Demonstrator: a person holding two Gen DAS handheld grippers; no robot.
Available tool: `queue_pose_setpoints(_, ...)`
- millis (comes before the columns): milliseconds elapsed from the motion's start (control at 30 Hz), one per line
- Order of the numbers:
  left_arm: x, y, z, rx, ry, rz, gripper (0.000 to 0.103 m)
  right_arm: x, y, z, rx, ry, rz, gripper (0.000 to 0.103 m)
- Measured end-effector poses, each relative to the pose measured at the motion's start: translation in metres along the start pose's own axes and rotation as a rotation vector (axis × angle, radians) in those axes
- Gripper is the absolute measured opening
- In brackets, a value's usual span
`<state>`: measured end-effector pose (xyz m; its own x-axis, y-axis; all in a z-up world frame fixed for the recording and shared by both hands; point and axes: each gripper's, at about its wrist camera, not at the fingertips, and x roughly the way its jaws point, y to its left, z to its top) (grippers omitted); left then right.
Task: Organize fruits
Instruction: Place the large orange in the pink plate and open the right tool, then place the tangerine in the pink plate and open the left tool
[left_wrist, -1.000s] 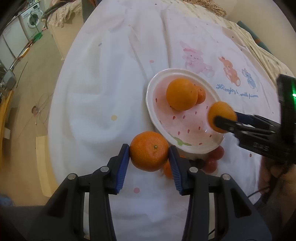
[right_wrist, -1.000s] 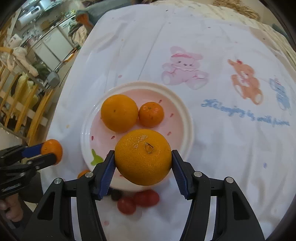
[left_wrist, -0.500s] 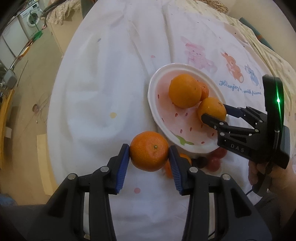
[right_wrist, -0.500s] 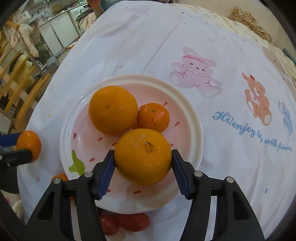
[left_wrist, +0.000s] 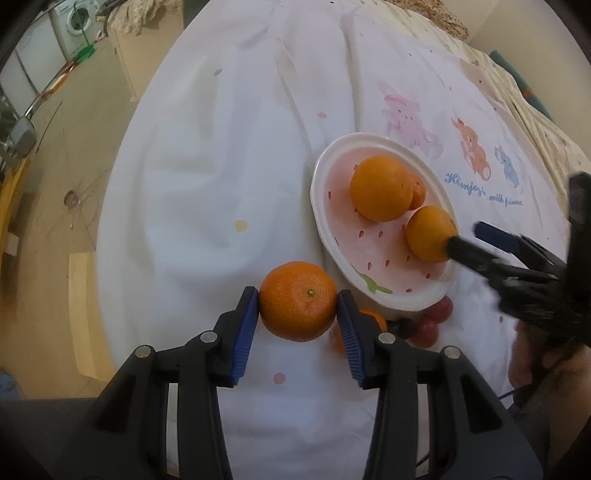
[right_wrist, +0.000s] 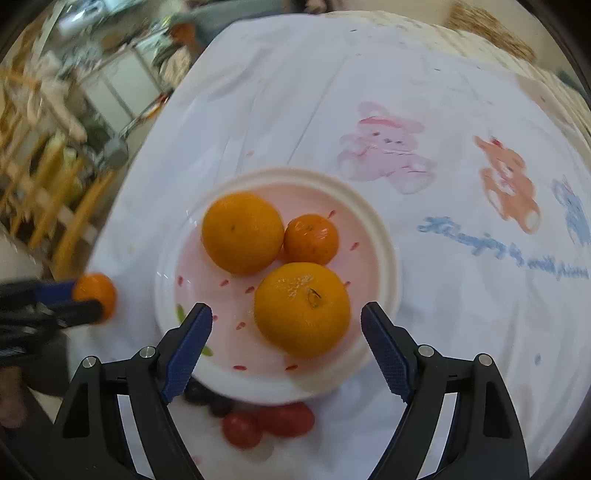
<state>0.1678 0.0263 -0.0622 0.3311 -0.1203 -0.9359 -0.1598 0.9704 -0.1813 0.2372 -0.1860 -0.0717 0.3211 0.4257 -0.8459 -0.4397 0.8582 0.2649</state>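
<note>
Left claw (left_wrist: 298, 314): pinching a tangerine (left_wrist: 297, 301), lower centre.
Right claw (right_wrist: 286, 345): spread around an orange (right_wrist: 302, 309) on the plate (right_wrist: 373, 221).

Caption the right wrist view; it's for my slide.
Right gripper open around an orange on the plate; left gripper holds a mandarin.
</note>
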Motion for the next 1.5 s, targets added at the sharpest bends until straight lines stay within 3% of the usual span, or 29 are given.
queue_pose_setpoints(167,-0.004,-0.009,0.018,0.013,0.002,-0.027,0.039,-0.051,-0.022,0.0,0.178,-0.063,0.024,0.09)
queue_pose_setpoints(400,0.009,-0.053,0.077,0.105,-0.027,-0.049,0.039,-0.096,-0.051,-0.014,0.318,-0.159,-0.101,0.091)
queue_pose_setpoints(633,0.049,-0.096,0.126,0.16,0.001,-0.067,0.039,-0.093,-0.078,-0.029,0.421,-0.114,-0.088,0.091)
queue_pose_setpoints(800,0.084,-0.113,0.139,0.17,0.035,-0.048,0.039,-0.087,-0.091,-0.029,0.51,-0.121,0.019,0.091)
queue_pose_setpoints(1200,0.114,-0.121,0.14,0.17,0.095,-0.005,0.041,-0.074,-0.086,-0.024,0.461,-0.071,-0.037,0.091)
queue_pose_setpoints(1267,0.115,-0.121,0.14,0.166,0.103,-0.003,0.045,-0.075,-0.085,-0.024,0.451,-0.073,-0.046,0.091)
queue_pose_setpoints(1333,0.116,-0.119,0.141,0.151,0.116,0.0,0.069,-0.075,-0.084,-0.025,0.445,-0.074,-0.057,0.091)
queue_pose_setpoints(1367,0.115,-0.116,0.141,0.133,0.118,-0.007,0.074,-0.076,-0.084,-0.026,0.444,-0.074,-0.062,0.091)
queue_pose_setpoints(1500,0.103,-0.113,0.139,0.12,0.106,-0.024,0.077,-0.077,-0.086,-0.026,0.45,-0.077,-0.063,0.091)
